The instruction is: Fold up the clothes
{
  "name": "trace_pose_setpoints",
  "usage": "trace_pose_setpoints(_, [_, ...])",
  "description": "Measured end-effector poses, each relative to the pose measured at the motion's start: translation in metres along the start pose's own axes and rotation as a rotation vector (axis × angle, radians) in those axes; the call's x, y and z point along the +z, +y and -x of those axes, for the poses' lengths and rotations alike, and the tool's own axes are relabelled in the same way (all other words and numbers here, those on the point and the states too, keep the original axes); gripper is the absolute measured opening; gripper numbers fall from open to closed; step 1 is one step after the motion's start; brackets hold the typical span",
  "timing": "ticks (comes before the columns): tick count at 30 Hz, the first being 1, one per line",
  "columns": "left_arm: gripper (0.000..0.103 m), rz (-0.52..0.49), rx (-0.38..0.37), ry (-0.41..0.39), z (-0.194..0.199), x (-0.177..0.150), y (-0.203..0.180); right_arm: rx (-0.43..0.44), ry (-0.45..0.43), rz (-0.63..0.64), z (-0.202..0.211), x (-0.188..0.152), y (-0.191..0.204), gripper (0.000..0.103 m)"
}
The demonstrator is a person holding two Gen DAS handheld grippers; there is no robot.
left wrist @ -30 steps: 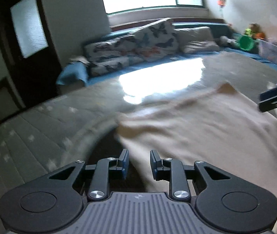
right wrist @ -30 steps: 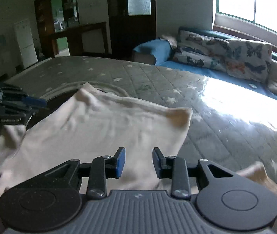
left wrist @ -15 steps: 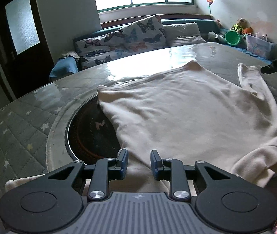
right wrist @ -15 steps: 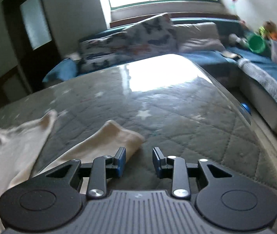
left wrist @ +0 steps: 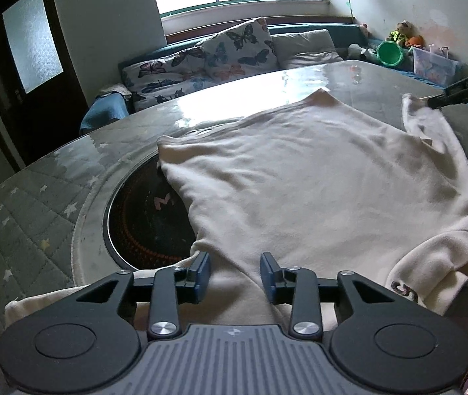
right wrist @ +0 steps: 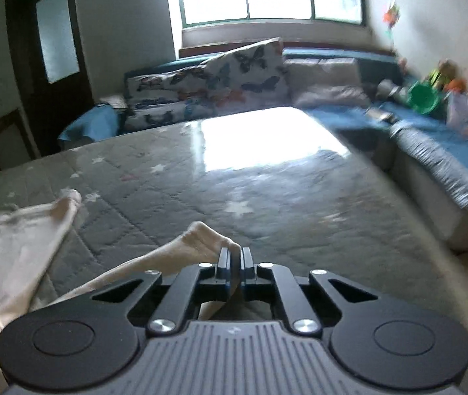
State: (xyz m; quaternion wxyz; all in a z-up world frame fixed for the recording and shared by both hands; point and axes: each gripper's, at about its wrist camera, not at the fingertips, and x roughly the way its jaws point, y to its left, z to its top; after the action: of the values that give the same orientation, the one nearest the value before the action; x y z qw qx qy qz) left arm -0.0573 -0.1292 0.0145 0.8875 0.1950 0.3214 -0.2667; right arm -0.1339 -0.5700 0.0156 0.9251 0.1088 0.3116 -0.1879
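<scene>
Straight ahead of the left gripper (left wrist: 235,275), whose jaws stand released over the near hem, the cream sweatshirt (left wrist: 316,181) lies spread on the counter (right wrist: 266,177), while the right gripper (right wrist: 234,265), jaws clenched on the far sleeve (right wrist: 181,250), is nearer that sleeve's long axis.

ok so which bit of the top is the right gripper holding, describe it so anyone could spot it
Start at the grey quilted table with white stars, where the cream top lies spread. A sleeve runs out from the side away from the dark round hob. Its cuff end is pinched in the right gripper, while the left gripper is open.
</scene>
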Motion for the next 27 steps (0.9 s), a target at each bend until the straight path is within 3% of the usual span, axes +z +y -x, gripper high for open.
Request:
trace_pose_setpoints(5, [0.040, -0.008, -0.003, -0.009, 0.000, -0.003, 0.000, -0.125, -0.019, 0.045, 0.038, -0.015, -0.015, 0.005])
trace_pose_setpoints(7, [0.040, -0.011, -0.004, -0.013, -0.001, -0.003, 0.000, -0.160, 0.014, 0.065, 0.041, -0.024, -0.017, 0.012])
trace_pose_setpoints(12, [0.040, -0.012, -0.007, -0.014, -0.001, -0.003, 0.001, -0.199, 0.004, 0.043, 0.044, -0.034, -0.022, 0.015])
trace_pose_setpoints(14, [0.043, -0.014, -0.005, -0.013, 0.000, -0.003, 0.001, -0.162, -0.032, 0.081, 0.055, -0.031, -0.011, 0.015])
trace_pose_setpoints(17, [0.044, -0.016, 0.000, -0.014, 0.001, -0.003, 0.001, -0.040, -0.061, 0.222, 0.065, -0.032, 0.027, 0.015])
trace_pose_setpoints(23, [0.044, -0.001, 0.003, -0.022, 0.006, -0.006, 0.003, 0.194, -0.003, 0.340, 0.044, -0.041, 0.092, 0.015])
trace_pose_setpoints(27, [0.047, 0.009, 0.004, -0.027, 0.011, -0.008, 0.004, 0.207, 0.035, 0.337, 0.020, -0.043, 0.103, 0.018])
